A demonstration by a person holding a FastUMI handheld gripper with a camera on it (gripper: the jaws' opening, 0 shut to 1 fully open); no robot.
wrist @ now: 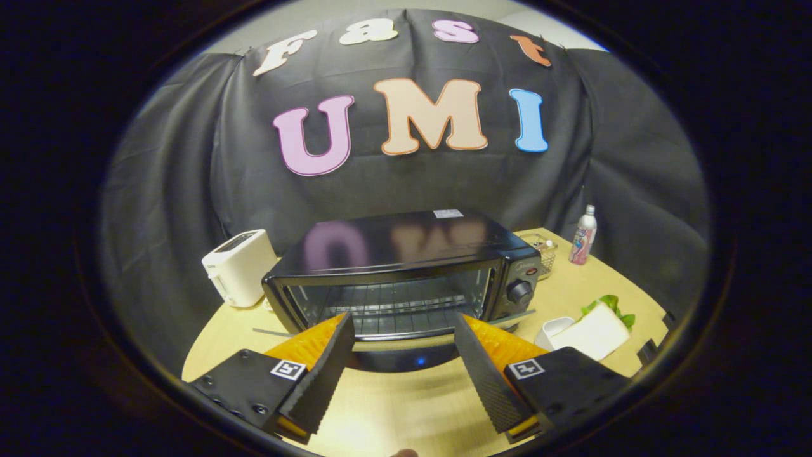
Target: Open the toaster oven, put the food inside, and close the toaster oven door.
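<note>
A black toaster oven (406, 254) stands on the round wooden table (406, 406), just ahead of my fingers. Its door (396, 358) looks folded down flat toward me, the silver handle showing to either side of my fingers, and the wire rack (399, 304) inside is plainly visible. The control knob (520, 292) sits on the oven's right side. The food, a white-bread sandwich with lettuce (599, 330), lies on the table to the right of my right finger. My gripper (403, 317) is open and holds nothing, its fingertips close to the lowered door.
A white pop-up toaster (240, 266) stands left of the oven. A small white cup (550, 330) sits beside the sandwich. Behind the oven's right corner are a wire basket (544, 249) and a pink-and-white bottle (583, 235). The table edge curves close behind these.
</note>
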